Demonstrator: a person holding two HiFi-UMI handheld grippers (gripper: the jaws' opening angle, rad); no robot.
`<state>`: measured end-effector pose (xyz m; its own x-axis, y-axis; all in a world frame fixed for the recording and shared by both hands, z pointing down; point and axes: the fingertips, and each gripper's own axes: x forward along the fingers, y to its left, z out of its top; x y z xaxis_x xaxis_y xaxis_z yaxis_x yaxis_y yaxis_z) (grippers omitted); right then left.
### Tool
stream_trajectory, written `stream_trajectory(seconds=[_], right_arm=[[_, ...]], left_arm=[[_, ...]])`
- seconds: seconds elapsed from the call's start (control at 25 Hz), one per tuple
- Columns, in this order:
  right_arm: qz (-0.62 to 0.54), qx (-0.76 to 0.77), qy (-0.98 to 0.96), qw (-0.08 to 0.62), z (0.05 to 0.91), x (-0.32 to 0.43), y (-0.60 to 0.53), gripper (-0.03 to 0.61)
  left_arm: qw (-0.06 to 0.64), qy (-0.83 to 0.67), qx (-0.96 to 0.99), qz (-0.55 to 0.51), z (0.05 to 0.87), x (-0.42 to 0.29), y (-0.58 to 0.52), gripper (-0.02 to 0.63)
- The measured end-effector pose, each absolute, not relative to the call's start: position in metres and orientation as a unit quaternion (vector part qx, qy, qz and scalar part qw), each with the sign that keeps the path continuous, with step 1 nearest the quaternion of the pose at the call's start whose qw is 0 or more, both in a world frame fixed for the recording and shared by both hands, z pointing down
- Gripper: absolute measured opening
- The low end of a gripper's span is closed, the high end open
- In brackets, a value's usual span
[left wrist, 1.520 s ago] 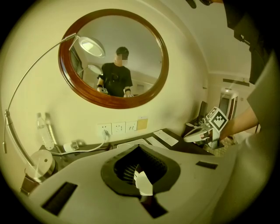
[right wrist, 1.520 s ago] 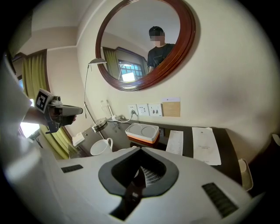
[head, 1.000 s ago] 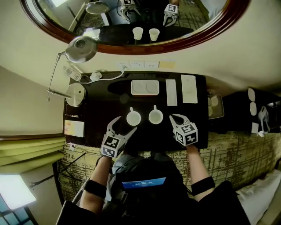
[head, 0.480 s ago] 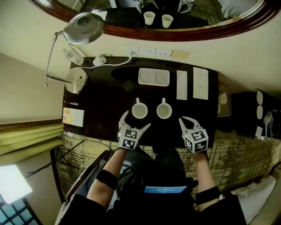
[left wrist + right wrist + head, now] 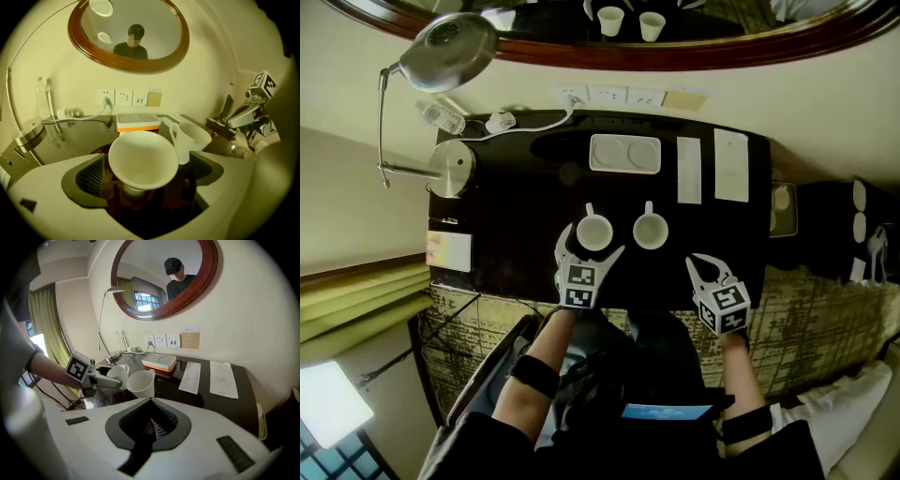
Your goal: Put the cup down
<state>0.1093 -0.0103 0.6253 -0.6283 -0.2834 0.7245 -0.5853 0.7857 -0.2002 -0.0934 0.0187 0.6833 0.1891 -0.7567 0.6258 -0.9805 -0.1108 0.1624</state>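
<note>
A view from above shows a person holding a gripper in each hand at the near edge of a dark desk (image 5: 511, 220). Two white cups stand upright side by side on the desk. The left cup (image 5: 594, 232) sits on the surface between the jaws of the left gripper (image 5: 591, 251), with its handle pointing away toward the wall. Those jaws have just been opening and now stand spread wide. The left gripper view shows a clear gap between each inner pad and the cup, so nothing grips it. The second cup (image 5: 651, 231) stands just to its right, outside the jaws. The right gripper (image 5: 706, 265) is near the desk's front right, well apart from both cups, its jaws closed together with nothing between them. Farther back lie a white tray (image 5: 624, 154) and two paper slips (image 5: 689, 170). A desk lamp (image 5: 442, 42) stands at the back left.
</note>
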Motion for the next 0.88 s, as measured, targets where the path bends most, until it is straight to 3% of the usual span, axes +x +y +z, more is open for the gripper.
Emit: stream_trajectory(seconds=[0.32, 0.44, 0.88], right_arm=[[0.219, 0.249, -0.873, 0.357, 0.631, 0.112, -0.006, 0.006], [0.219, 0.248, -0.873, 0.359, 0.632, 0.11, -0.005, 0.006], [0.219, 0.232, -0.882, 0.347, 0.625, 0.089, -0.004, 0.006]], left_arm=[[0.265, -0.619, 0.714, 0.194, 0.685, -0.096, 0.007, 0.535], [0.241, -0.624, 0.715, 0.204, 0.684, -0.101, 0.003, 0.425], [0.21, -0.607, 0.736, 0.215, 0.678, -0.098, -0.007, 0.42]])
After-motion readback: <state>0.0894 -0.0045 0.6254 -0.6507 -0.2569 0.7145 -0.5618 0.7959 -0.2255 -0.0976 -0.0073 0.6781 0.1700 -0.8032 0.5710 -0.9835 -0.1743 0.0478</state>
